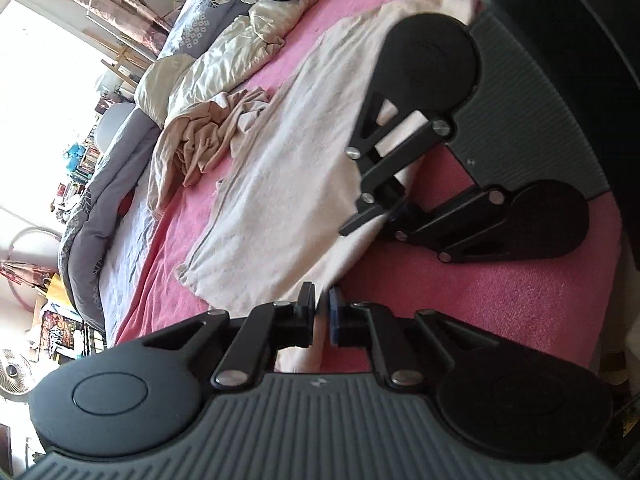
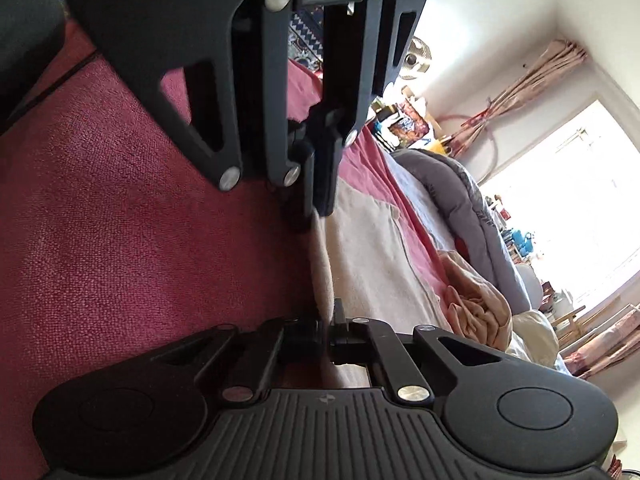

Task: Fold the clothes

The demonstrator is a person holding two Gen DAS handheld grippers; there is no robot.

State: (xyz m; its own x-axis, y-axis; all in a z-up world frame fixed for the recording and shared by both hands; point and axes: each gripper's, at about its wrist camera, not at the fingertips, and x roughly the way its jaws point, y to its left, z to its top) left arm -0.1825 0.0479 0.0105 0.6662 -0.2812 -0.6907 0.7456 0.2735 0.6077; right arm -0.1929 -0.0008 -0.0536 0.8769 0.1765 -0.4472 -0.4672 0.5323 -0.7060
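A cream garment (image 1: 280,160) lies spread flat on the pink bedcover (image 1: 500,292). My left gripper (image 1: 321,308) is at the garment's near edge, jaws narrowly apart and pinched on the cloth, which shows between and behind the fingers. My right gripper (image 1: 372,220) comes in from the right and is shut on the same edge a little further along. In the right wrist view my right gripper (image 2: 329,320) pinches the thin edge of the garment (image 2: 372,248). The left gripper (image 2: 320,200) hangs just ahead, points down and grips the same edge.
A crumpled beige garment (image 1: 200,140) lies just beyond the cream one. Behind it are a bunched cream duvet (image 1: 224,64) and a grey quilt (image 1: 92,216) along the bed's far side. Shelves, a fan (image 1: 12,372) and a bright window stand past the bed.
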